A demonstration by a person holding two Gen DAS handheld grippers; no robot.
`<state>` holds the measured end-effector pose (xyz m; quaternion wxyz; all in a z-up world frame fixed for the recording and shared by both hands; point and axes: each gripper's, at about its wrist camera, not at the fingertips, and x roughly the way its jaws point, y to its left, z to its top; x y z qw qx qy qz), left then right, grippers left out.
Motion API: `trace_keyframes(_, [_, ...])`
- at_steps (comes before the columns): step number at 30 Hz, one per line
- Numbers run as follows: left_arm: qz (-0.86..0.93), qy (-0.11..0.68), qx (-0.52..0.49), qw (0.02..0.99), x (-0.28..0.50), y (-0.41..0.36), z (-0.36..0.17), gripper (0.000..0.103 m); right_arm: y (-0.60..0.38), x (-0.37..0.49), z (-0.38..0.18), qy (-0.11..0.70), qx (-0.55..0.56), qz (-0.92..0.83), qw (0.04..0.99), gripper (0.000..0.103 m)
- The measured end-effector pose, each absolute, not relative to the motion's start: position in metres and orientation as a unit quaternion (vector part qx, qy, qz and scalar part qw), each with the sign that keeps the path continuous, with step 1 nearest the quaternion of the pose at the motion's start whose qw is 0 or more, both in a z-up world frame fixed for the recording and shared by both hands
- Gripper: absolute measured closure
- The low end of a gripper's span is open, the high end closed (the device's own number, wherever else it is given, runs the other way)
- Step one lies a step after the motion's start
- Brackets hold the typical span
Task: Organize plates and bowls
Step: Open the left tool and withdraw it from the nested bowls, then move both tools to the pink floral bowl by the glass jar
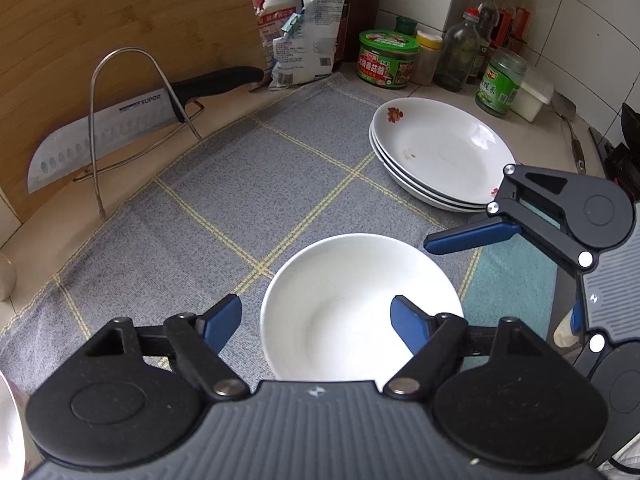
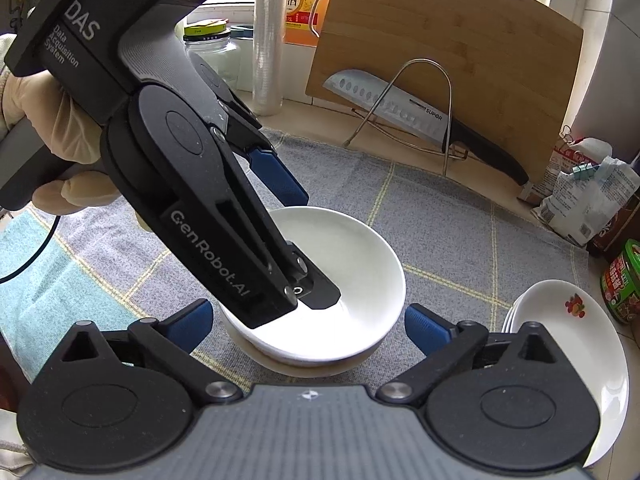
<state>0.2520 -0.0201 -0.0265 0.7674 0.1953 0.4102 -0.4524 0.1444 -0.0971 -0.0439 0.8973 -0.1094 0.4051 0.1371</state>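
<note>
Plate stack partly hidden behind right gripper; white rim cut off at left edge

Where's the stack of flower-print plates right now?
The stack of plates sits on the grey checked cloth at its far right in the left wrist view, just in front of the green jars, beyond the white bowl.

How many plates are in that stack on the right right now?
3 plates, judging by the rims showing along the stack's edge, all nested on the cloth near the jars; a thinner one underneath could be hidden.
</note>
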Motion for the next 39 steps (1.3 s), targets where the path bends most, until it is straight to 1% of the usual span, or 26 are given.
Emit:
trace_keyframes(2, [-0.443, 0.4, 0.185, 0.78, 0.251, -0.013, -0.022, 0.02, -0.098, 0.143, -0.042, 0.402, -0.107, 0.134, 0.899, 0.0])
trace_keyframes(6, [-0.414, 0.374, 0.167, 0.813, 0.248, 0.005, -0.014, 0.014, -0.103, 0.141, -0.037, 0.399, -0.095, 0.131, 0.903, 0.0])
trace_keyframes(12, [-0.345, 0.334, 0.13, 0.868, 0.227, 0.036, -0.006, 0.008, -0.105, 0.136, -0.03, 0.387, -0.099, 0.133, 0.907, 0.0])
trace_keyframes(17, [-0.259, 0.328, 0.102, 0.903, 0.211, 0.058, -0.009, 0.007, -0.112, 0.141, -0.027, 0.375, -0.111, 0.158, 0.907, 0.0])
trace_keyframes(19, [-0.224, 0.338, 0.088, 0.91, 0.207, 0.066, -0.013, 0.006, -0.114, 0.146, -0.027, 0.371, -0.118, 0.175, 0.904, 0.0])
trace_keyframes(26, [-0.106, 0.364, 0.047, 0.924, 0.19, 0.1, -0.029, 0.006, -0.107, 0.169, -0.028, 0.372, -0.13, 0.243, 0.886, 0.0])
trace_keyframes(31, [-0.081, 0.359, 0.059, 0.928, 0.196, 0.129, -0.04, 0.005, -0.082, 0.176, -0.025, 0.373, -0.144, 0.243, 0.884, 0.0])
trace_keyframes(39, [-0.113, 0.336, 0.083, 0.931, 0.233, 0.177, -0.054, 0.005, -0.033, 0.188, -0.021, 0.388, -0.144, 0.191, 0.89, 0.0])
